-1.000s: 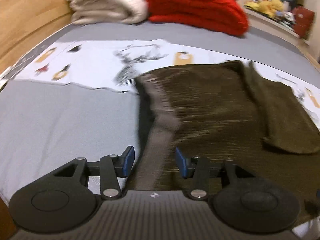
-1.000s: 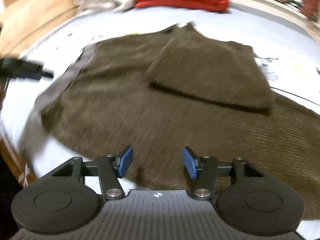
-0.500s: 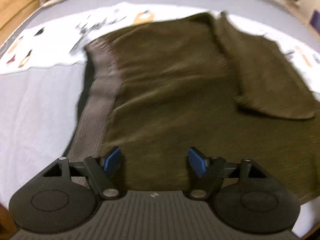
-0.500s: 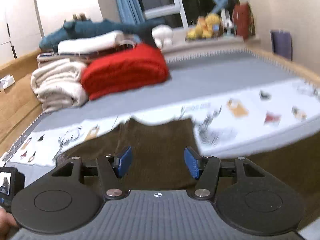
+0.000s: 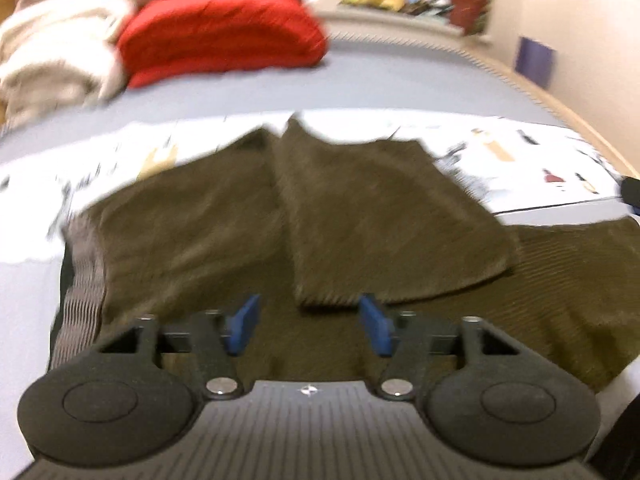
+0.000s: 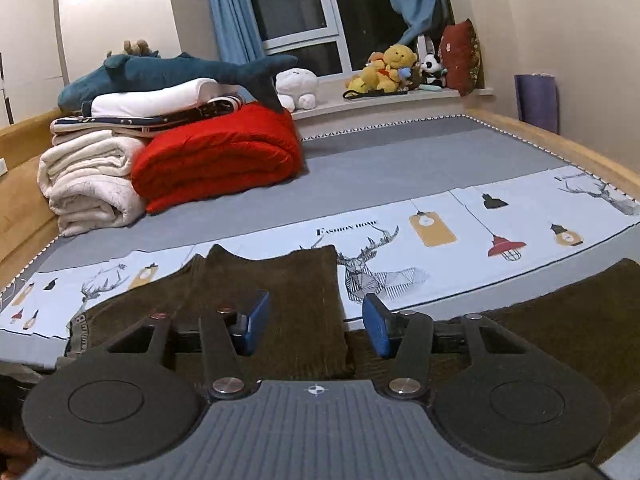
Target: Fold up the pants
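Hovering spread and empty, the left hand-held gripper (image 5: 308,322) and right hand-held gripper (image 6: 314,328) face brown pants (image 5: 360,240) lying on the bed (image 6: 400,160), one leg folded toward 12 o'clock; a careless one-layer grab could undo it.

A grey bed (image 6: 420,160) with a wooden frame (image 6: 560,140) fills the middle of the right wrist view. A white printed sheet (image 6: 440,236) crosses it. At upper left, a red quilt (image 6: 216,160) sits beside a cream blanket (image 6: 88,180), with a plush shark (image 6: 172,72) on top. The window (image 6: 320,4) at top centre is dark, flanked by blue curtains (image 6: 228,12); soft toys (image 6: 388,68) line its sill. The walls (image 6: 560,20) are pale. A purple thing (image 6: 536,102), perhaps a bag, leans at right.
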`<state>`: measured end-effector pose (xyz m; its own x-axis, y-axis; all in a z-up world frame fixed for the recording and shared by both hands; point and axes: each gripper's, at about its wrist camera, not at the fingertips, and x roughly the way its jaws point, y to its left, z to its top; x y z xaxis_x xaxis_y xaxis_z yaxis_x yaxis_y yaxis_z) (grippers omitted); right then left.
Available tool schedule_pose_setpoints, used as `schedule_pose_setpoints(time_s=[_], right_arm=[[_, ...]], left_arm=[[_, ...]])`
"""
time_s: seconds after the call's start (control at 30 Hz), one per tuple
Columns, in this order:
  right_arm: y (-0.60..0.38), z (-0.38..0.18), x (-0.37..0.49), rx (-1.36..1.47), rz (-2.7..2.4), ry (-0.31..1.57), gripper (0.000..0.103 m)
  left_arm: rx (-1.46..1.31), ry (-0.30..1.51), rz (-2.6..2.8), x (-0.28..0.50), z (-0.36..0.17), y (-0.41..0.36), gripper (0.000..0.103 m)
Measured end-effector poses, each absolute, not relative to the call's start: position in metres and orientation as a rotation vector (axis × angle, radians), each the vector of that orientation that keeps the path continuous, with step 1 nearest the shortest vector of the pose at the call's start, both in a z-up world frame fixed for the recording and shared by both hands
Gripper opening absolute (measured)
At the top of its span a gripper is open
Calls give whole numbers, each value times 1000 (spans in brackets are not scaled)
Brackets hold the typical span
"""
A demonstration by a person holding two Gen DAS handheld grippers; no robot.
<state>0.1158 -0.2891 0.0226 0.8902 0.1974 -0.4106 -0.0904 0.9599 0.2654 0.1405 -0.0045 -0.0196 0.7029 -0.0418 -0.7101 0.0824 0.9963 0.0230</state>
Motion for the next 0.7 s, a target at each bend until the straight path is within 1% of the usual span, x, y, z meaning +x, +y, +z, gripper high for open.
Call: schedule_pose_setpoints(time_s=[0.03,0.07,0.1,0.2,0.43,0.57,0.7], right_arm=[[-291,20,117,259,150,452,51],[-293,18,119,275,148,455,50],[-294,17,121,287,143,459,49],[-294,14,124,291,134,460,47],[-283,9,122,239,158,473,47],[-279,11,116,221,164,468,47],[-278,10,113,206,170,467,47]], left_arm=[[64,767,-89,139,-16,-10,41],[65,758,-103,141,-14,-15,34],[60,751,-121,141,-8,-21,32],[51,718,-136,138,13,-30,32],[9,647,-157,120,60,-33,32],[-26,614,-156,106,67,-26,32],[-84,588,-130,95,56,-20,33]])
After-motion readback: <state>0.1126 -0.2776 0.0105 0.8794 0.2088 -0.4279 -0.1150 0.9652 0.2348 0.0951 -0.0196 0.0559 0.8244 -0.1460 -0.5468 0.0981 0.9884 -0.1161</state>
